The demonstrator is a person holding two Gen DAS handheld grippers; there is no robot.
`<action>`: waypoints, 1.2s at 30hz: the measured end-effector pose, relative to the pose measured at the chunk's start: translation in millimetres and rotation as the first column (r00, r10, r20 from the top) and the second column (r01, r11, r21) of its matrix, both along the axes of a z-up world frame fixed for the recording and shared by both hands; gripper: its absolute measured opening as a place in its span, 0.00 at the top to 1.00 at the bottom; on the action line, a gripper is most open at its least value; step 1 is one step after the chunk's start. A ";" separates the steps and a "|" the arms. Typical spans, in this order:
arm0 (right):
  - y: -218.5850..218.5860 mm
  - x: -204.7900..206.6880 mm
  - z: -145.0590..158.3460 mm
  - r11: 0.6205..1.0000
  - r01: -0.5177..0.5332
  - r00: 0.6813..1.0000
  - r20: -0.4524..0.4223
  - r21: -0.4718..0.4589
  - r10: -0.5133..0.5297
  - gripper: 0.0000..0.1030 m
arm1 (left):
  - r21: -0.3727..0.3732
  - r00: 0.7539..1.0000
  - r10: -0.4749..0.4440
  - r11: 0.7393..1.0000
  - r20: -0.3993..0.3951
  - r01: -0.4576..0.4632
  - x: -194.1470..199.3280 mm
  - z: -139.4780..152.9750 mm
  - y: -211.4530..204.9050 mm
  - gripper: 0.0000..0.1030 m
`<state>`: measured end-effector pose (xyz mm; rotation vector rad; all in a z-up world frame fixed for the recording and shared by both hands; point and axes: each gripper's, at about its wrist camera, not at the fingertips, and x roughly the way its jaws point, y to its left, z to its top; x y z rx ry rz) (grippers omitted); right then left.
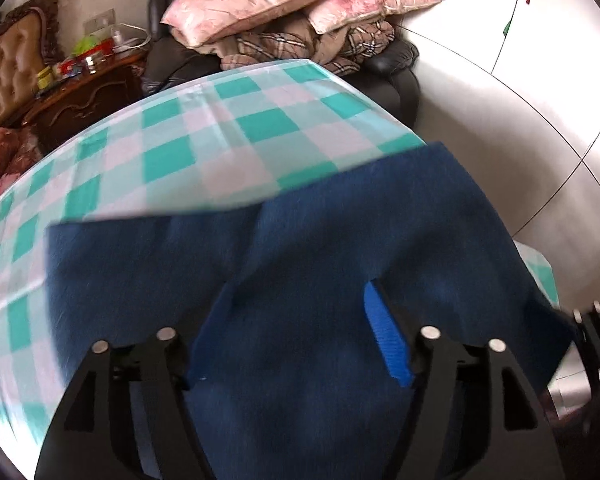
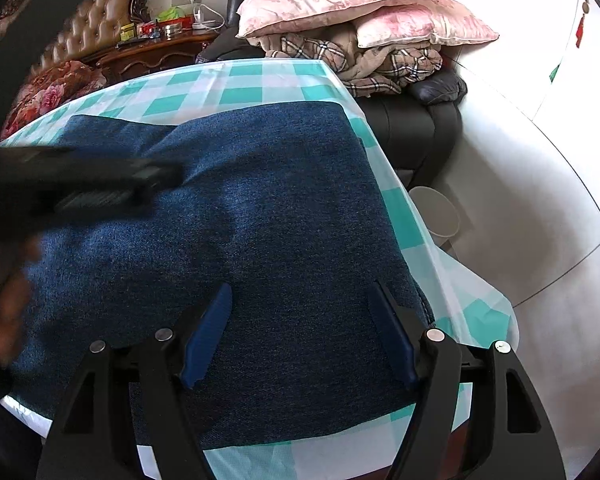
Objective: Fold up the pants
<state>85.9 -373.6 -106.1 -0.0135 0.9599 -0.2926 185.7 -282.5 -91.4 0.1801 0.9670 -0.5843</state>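
Note:
Dark blue denim pants lie folded on the table with the teal-and-white checked cloth. My right gripper is open just above the pants' near part, holding nothing. My left gripper is also open over the pants, blue pads spread, with nothing between them. In the right wrist view the left gripper shows as a blurred dark shape over the pants' left side. The pants' far edge lies flat and straight on the cloth.
Beyond the table a black armchair holds pink pillows and a plaid blanket. A wooden nightstand with small items and a tufted headboard stand at the back left. A white bin sits on the floor at the right.

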 end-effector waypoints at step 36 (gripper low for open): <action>4.8 -85.1 69.7 0.990 0.133 0.987 0.085 0.035 -0.136 0.25 | -0.012 0.982 0.135 0.991 0.131 -0.134 -152.4 66.8 94.2 0.02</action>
